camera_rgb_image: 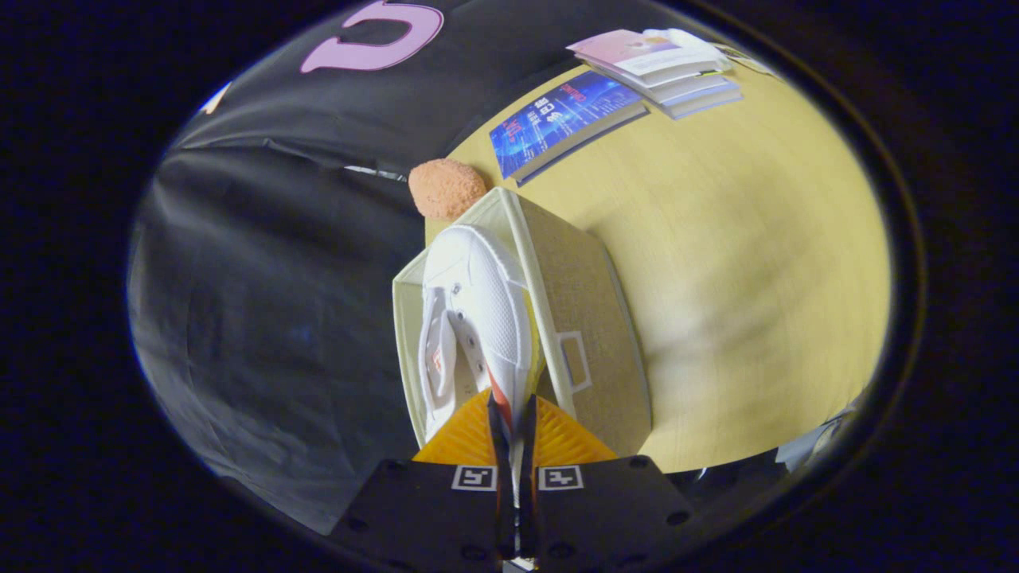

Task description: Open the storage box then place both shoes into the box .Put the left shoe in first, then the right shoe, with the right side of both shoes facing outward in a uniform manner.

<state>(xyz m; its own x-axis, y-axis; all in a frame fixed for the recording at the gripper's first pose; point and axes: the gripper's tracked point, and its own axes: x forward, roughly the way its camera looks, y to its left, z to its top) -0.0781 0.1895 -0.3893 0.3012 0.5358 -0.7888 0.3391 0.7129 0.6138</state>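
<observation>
White mesh shoe (470, 318) hangs pinched at its heel collar in your gripper (512, 422), fingers nearly closed, over the open beige box (593, 318). It looks light and soft; hold the stiffer heel rim, since the mesh would likely buckle.

Little can be read here. The blue book (561, 119), lying near the far edge of the wooden table (740, 263), carries pale print and a short red heading on its cover, but the characters are too small and warped to make out. Two square black-and-white coded markers (517, 477) sit on the gripper's (513, 414) body behind its near-closed fingers, showing patterns, not letters, and nothing on the white shoe (474, 318) or beige storage box (589, 318) is legible.
</observation>
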